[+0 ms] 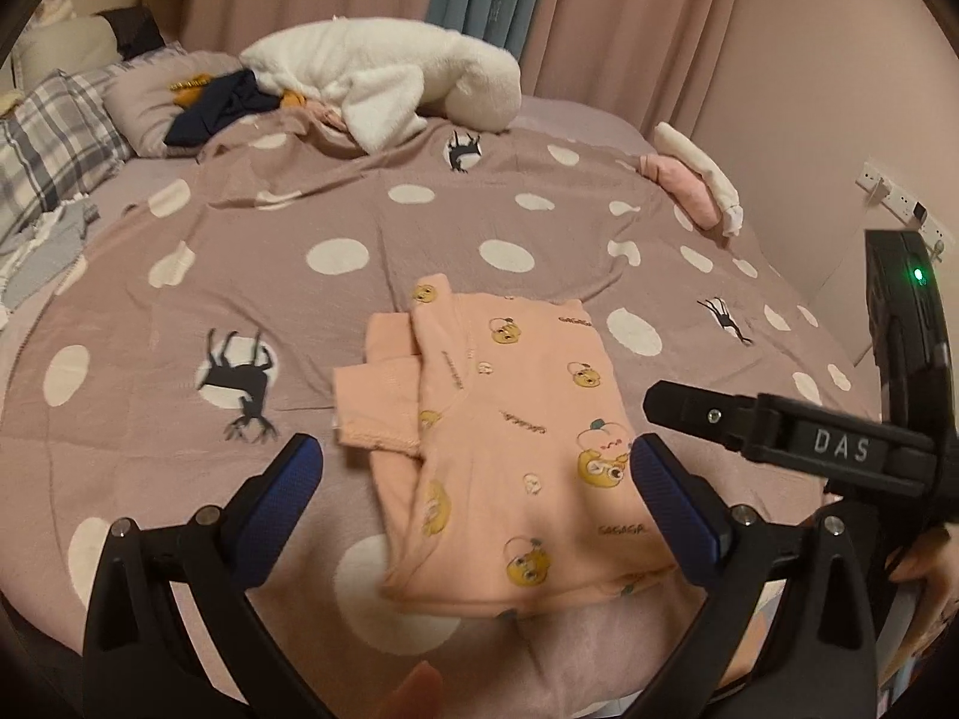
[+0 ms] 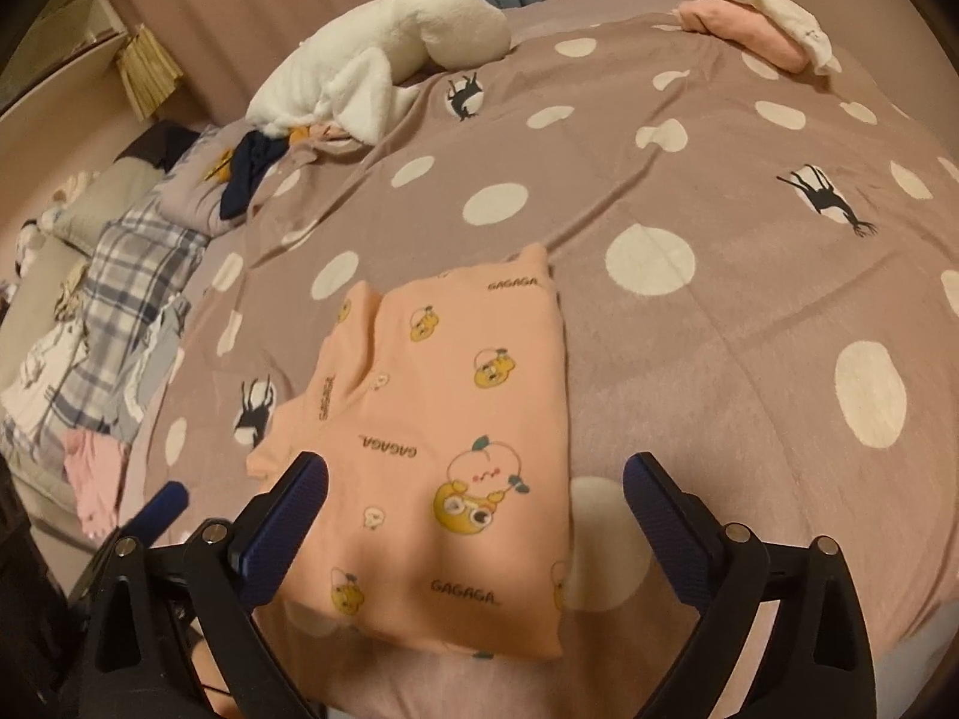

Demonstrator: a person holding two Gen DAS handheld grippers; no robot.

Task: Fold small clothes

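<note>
Lying folded on the polka-dot bed cover (image 1: 419, 221), the peach cartoon-print top (image 1: 515, 455) sits right in front of both claws. Left claw (image 1: 476, 482) is spread wide, gripping nothing; right claw (image 2: 476, 497) is gaping too, empty, hovering over the top's near end.

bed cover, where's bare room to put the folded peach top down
Free: the wide spotted stretch of the bed cover right of the peach top, up to the folded pink and white stack. Crowded: the pillow side, with the white fleece, dark garment and plaid pillow.
</note>
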